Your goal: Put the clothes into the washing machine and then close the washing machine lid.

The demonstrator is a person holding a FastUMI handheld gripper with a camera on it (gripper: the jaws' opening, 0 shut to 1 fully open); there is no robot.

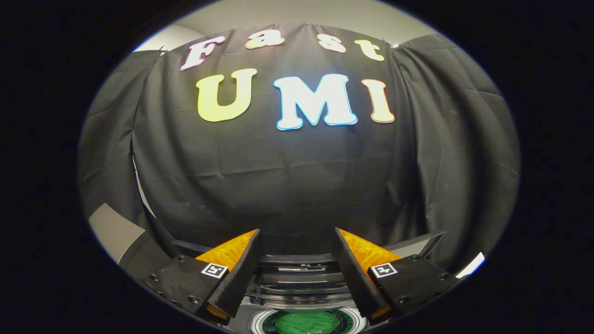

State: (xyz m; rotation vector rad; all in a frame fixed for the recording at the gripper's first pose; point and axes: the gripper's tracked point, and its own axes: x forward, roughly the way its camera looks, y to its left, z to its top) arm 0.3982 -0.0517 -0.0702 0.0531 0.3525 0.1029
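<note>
Gripper view. The claw [297,260] stands with its two fingers [241,273] spread wide apart and nothing between them; it grips no object. Beyond the fingers hangs the black cloth wall [297,185] of the booth. Below and between the fingers lies the top of the washing machine [297,294], seen from above. Its round drum opening [308,322] sits nearest the camera, and a green garment [308,321] already rests inside it. A dark raised panel [413,246] runs along the far side of the machine, past the fingertips. This is probably the open lid, though its hinge and full outline are hidden behind the fingers.

Judged state of the task: the clothes appear loaded; the lid appears not yet closed.

Risks from here:
- The open fingers may pass either side of the lid edge without catching it, since the edge lies at the far side and is partly hidden.
- A push on the lid off its centre may make the fingers slip along or off it.
- A lid let go early may drop hard.
- Any fold of the garment lying over the drum rim, which cannot be checked here, could be pinched and keep the lid from seating.
</note>
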